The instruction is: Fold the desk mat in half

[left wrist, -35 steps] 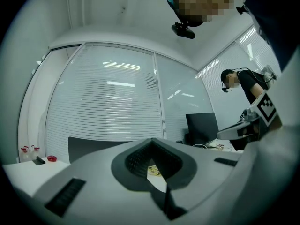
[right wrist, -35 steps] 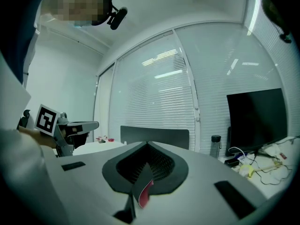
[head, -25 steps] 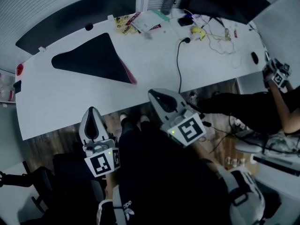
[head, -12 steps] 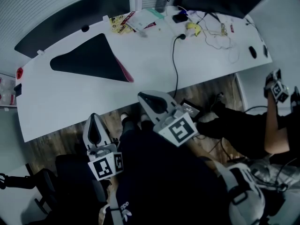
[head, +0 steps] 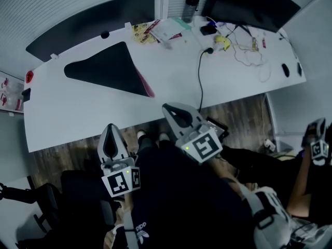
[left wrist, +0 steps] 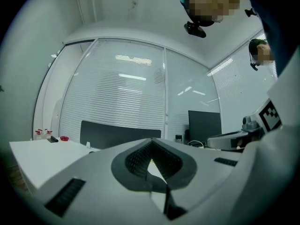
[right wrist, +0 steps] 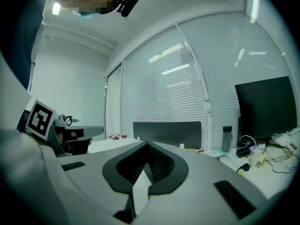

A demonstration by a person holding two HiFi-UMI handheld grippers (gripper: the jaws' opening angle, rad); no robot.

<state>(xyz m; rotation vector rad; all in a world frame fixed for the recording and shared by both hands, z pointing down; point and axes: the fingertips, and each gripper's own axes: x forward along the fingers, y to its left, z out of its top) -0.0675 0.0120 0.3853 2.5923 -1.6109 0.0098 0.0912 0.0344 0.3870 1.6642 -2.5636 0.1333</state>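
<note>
I hold my left gripper [head: 111, 134] and my right gripper [head: 174, 113] off the near edge of the long white table [head: 78, 113], above my lap. Each has its jaws pressed fully together with nothing between them. The black desk mat [head: 109, 69] lies on the table's left part, folded into a flat triangle with a strip of pink underside showing along its right edge. It is well apart from both grippers, and a black cable [head: 199, 82] runs across the table to its right.

Ahead of the right tongs [head: 173, 113], a black cable [head: 199, 82] is laid across the white table [head: 78, 118]; a bottle [head: 191, 7] and monitor [head: 254, 7] are set beyond.
</note>
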